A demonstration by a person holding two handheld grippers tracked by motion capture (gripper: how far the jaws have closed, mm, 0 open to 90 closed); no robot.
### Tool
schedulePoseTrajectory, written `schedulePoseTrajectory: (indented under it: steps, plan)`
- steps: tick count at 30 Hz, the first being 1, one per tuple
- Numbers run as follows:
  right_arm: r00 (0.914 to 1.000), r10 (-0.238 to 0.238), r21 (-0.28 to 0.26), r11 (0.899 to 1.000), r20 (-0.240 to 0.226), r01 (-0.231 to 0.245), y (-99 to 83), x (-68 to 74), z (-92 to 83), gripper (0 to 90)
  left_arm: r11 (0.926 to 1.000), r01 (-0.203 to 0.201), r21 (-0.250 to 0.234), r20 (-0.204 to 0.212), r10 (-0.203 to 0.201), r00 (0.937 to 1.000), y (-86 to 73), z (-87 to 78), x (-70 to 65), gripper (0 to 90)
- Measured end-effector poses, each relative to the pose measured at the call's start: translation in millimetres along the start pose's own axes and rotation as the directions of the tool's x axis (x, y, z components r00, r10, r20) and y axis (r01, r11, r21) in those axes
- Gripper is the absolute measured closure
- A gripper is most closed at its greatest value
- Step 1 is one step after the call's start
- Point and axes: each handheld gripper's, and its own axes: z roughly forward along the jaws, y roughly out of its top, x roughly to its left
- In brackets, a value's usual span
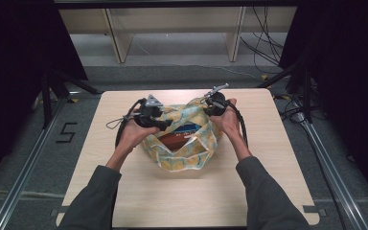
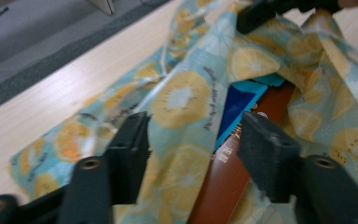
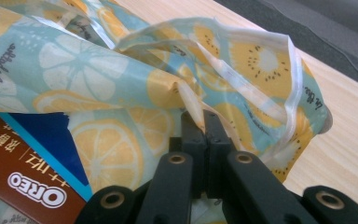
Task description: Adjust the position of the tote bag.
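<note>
Two grippers flank the fruit-print cloth (image 1: 182, 143): right gripper (image 3: 199, 122) clenched on its right edge, left gripper (image 2: 193, 140) released astride the left fold.

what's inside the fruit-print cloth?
Inside the fruit-print cloth: a brown Oreo box on or against a blue box. The cloth covers most of both; anything beneath them is hidden.
</note>
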Motion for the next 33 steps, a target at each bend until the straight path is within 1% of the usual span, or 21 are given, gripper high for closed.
schedulePoseTrajectory:
  steps: [1, 2, 5, 6, 7, 8, 9, 11, 13, 16, 17, 18, 22, 23, 24, 26, 28, 29, 31, 32, 33]
  plan:
    - [0.9999, -0.017, -0.002, 1.0, 0.002, 0.017, -1.1, -1.8, 1.2, 90.0, 0.9999, 0.009, 0.012, -0.005, -0.009, 0.9999, -0.2, 6.9, -2.9, 36.9]
    - [1.0, 0.001, 0.005, 1.0, -0.005, -0.001, -1.6, -1.0, 1.3, 90.0, 0.9994, 0.012, 0.032, -0.024, -0.011, 0.9996, -1.1, 19.5, -5.9, 35.0]
    - [0.9999, -0.01, 0.003, 1.0, -0.006, 0.01, -4.2, -1.4, 3.3, 90.0, 0.9945, -0.005, 0.105, -0.07, 0.013, 0.9975, -4.5, 45.9, -5.2, 33.3]
    - [1.0, 0.003, -0.001, 1.0, -0.001, -0.003, -4.5, -0.5, 3.6, 89.8, 0.9919, -0.009, 0.127, -0.115, 0.024, 0.9931, -5.7, 56.1, -3.3, 34.4]
    - [0.9998, -0.021, -0.03, 0.999, -0.004, 0.021, -6.3, -1.4, 6.2, 88.7, 0.9915, -0.019, 0.129, -0.122, 0.035, 0.9919, -6.2, 61.7, -0.6, 42.5]
    - [0.9997, 0.007, 0.004, 1.0, -0.022, -0.006, -5.9, 0.8, 3.1, 86.7, 0.9918, -0.008, 0.127, -0.107, 0.021, 0.994, -6.3, 65.5, 2.2, 53.9]
    - [0.9993, -0.017, -0.002, 1.0, -0.034, 0.017, -6.3, 0.3, 2.7, 83.7, 0.9934, -0.007, 0.114, -0.109, 0.02, 0.9938, -5.5, 67.9, 4.7, 62.5]
    - [0.9992, -0.014, -0.021, 1.0, -0.038, 0.013, -6.0, 3.7, -0.5, 80.1, 0.9927, -0.03, 0.117, -0.125, 0.044, 0.9912, -2.2, 69.5, 11.1, 82.2]
    - [0.9977, -0.007, -0.005, 1.0, -0.067, 0.007, -3.7, 7.5, -10.4, 76.0, 0.994, -0.017, 0.108, -0.138, 0.032, 0.99, 0.7, 69.4, 18.1, 88.6]
    - [0.9943, -0.027, -0.056, 0.998, -0.103, 0.021, 0.3, 14.7, -28.6, 73.1, 0.9954, 0.019, 0.094, -0.137, -0.006, 0.9906, 6.3, 67.5, 31.6, 89.7]
    - [0.9936, -0.034, -0.092, 0.995, -0.108, 0.024, 0.6, 17.7, -31.3, 73.0, 0.9957, 0.045, 0.081, -0.132, -0.034, 0.9907, 8.1, 67.9, 39.3, 89.7]
    - [0.9904, -0.035, -0.094, 0.995, -0.134, 0.023, 2.4, 23.6, -40.1, 73.0, 0.9954, 0.058, 0.076, -0.135, -0.048, 0.9896, 9.2, 68.4, 44.2, 89.7]
    - [0.9808, -0.118, -0.136, 0.986, -0.155, 0.097, 2.6, 52.1, -51.0, 74.4, 0.9944, 0.075, 0.075, -0.142, -0.063, 0.9879, 12.6, 70.7, 54.0, 89.8]
    - [0.9725, -0.163, -0.151, 0.979, -0.166, 0.138, 2.2, 57.4, -50.4, 76.9, 0.9934, 0.079, 0.083, -0.14, -0.067, 0.9879, 13.1, 71.8, 54.3, 89.9]
    - [0.9686, -0.177, -0.15, 0.977, -0.174, 0.151, 0.5, 63.9, -47.0, 79.4, 0.9928, 0.081, 0.088, -0.136, -0.068, 0.9883, 13.4, 73.1, 54.6, 89.9]
    - [0.9643, -0.187, -0.075, 0.982, -0.188, 0.175, -4.5, 73.6, -36.6, 84.1, 0.9915, 0.091, 0.092, -0.128, -0.079, 0.9886, 14.2, 75.2, 55.4, 89.9]
    - [0.9605, -0.195, 0.025, 0.979, -0.198, 0.204, -11.1, 77.2, -22.1, 88.1, 0.991, 0.102, 0.086, -0.125, -0.091, 0.988, 14.5, 76.3, 55.7, 89.9]
    - [0.9585, -0.205, 0.049, 0.975, -0.198, 0.218, -14.8, 78.2, -15.9, 90.0, 0.9914, 0.095, 0.09, -0.115, -0.085, 0.9898, 14.4, 77.4, 57.6, 89.9]
    - [0.9461, -0.224, 0.14, 0.955, -0.234, 0.261, -27.1, 80.8, -5.8, 90.0, 0.9896, 0.114, 0.088, -0.11, -0.104, 0.9885, 13.4, 79.2, 59.8, 89.9]
    - [0.9407, -0.211, 0.181, 0.948, -0.265, 0.264, -33.7, 83.9, -4.7, 90.0, 0.9876, 0.13, 0.088, -0.1, -0.121, 0.9875, 12.5, 80.0, 61.3, 89.9]
    - [0.9299, -0.233, 0.198, 0.935, -0.285, 0.295, -40.1, 85.4, -3.7, 90.0, 0.9854, 0.146, 0.088, -0.091, -0.138, 0.9863, 11.1, 80.7, 62.9, 89.9]
